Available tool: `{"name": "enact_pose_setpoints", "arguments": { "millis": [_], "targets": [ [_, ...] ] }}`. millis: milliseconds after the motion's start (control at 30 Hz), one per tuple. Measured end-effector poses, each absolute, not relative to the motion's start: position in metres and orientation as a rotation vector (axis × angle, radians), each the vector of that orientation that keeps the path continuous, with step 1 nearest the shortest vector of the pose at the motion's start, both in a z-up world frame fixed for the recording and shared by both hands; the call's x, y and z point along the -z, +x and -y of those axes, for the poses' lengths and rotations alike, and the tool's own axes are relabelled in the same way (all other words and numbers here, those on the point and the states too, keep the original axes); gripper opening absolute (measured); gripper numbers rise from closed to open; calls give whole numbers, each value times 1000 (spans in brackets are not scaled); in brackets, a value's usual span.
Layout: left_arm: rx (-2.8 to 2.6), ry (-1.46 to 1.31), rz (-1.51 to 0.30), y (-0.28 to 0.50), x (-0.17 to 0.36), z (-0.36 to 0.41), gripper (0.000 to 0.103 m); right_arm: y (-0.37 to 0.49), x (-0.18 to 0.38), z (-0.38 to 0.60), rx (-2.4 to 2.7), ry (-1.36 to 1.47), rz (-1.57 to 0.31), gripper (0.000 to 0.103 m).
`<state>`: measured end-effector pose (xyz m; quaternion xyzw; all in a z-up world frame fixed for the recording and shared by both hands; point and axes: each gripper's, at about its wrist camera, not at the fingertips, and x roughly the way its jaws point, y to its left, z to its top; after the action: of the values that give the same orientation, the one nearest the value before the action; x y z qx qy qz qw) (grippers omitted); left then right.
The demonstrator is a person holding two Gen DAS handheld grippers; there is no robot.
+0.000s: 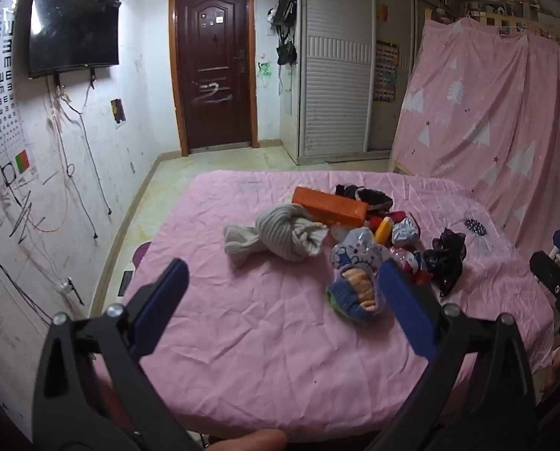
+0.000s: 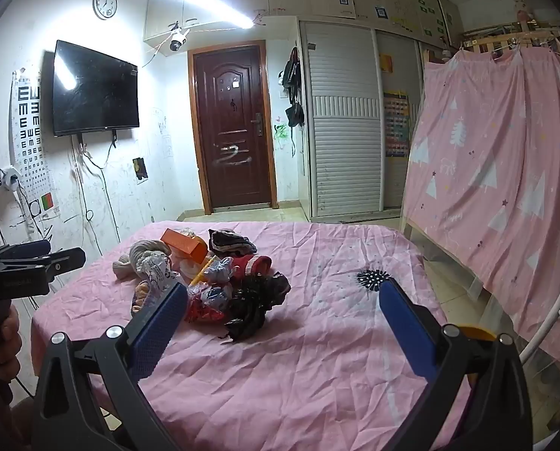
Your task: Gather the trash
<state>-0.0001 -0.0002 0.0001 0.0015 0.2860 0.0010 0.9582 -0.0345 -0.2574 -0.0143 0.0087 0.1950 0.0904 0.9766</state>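
Looks like nothing's collected yet. The whole pile of trash, snack wrappers, a black bag and an orange box, sits mid-table on the pink cloth. Left gripper and right gripper both hang spread wide and empty, near the pile, touching nothing.

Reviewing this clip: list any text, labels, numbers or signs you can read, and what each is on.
"E" shapes in rows, turned various ways: eye chart on the left wall.
Wall clock: numerals too small to read.
Colourful poster on the wardrobe: blurred.
Snack wrappers and orange box: print unreadable.
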Motion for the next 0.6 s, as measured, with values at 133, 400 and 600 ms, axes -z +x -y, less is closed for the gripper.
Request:
{"name": "enact_pose_setpoints", "arguments": {
  "millis": [133,400,600],
  "targets": [
    [-4,1,-576,0,0,0,97,-34,14,257,-184,16,-400,95],
    [-6,1,-578,0,-6,-2,97,-37,13,257,-186,15,-391,95],
    [-5,4,-572,-2,-6,-2,97,-35,14,257,-186,16,-390,95]
  ]
}}
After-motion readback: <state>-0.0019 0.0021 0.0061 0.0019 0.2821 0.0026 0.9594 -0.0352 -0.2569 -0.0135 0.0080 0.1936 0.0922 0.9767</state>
